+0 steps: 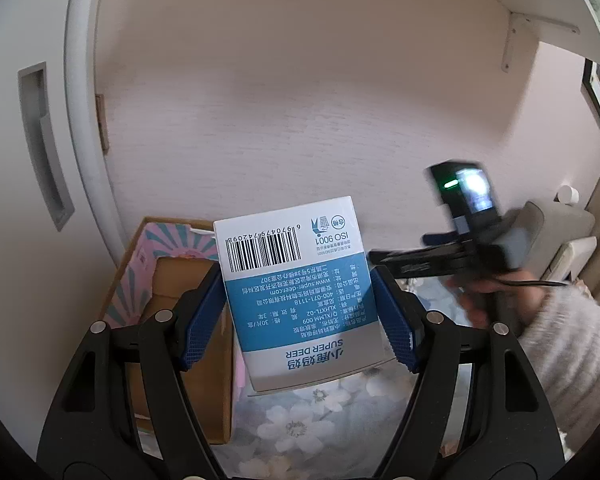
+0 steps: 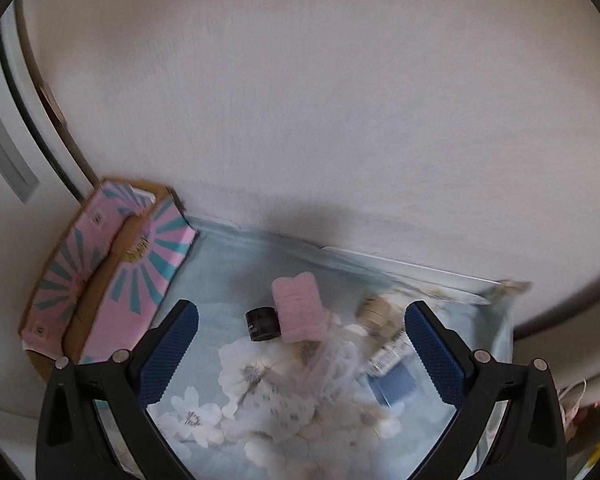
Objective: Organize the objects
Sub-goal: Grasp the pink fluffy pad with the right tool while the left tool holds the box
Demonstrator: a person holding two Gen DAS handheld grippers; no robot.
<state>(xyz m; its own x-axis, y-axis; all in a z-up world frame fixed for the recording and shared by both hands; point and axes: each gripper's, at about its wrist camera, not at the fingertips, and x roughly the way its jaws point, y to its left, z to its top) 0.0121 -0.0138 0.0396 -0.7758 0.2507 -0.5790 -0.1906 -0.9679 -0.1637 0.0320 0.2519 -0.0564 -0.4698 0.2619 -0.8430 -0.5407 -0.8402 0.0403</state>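
My left gripper [image 1: 298,310] is shut on a white and blue box [image 1: 296,292] with a barcode, held tilted in the air beside an open pink and teal cardboard box [image 1: 148,276]. My right gripper [image 2: 302,354] is open and empty above a floral cloth [image 2: 220,412]. Under it lie a small black jar [image 2: 263,324], a pink fuzzy item [image 2: 299,308], a beige round container [image 2: 374,309], a clear plastic bag [image 2: 336,364], a white tube [image 2: 390,354] and a small blue box [image 2: 394,387]. The pink cardboard box also shows at the left in the right wrist view [image 2: 112,276].
A pale wall [image 1: 300,100] rises behind the table. A white door with a recessed handle [image 1: 44,144] stands to the left. The other hand-held gripper and a sleeved arm [image 1: 560,340] show at the right. A shelf bracket [image 1: 516,40] is high on the wall.
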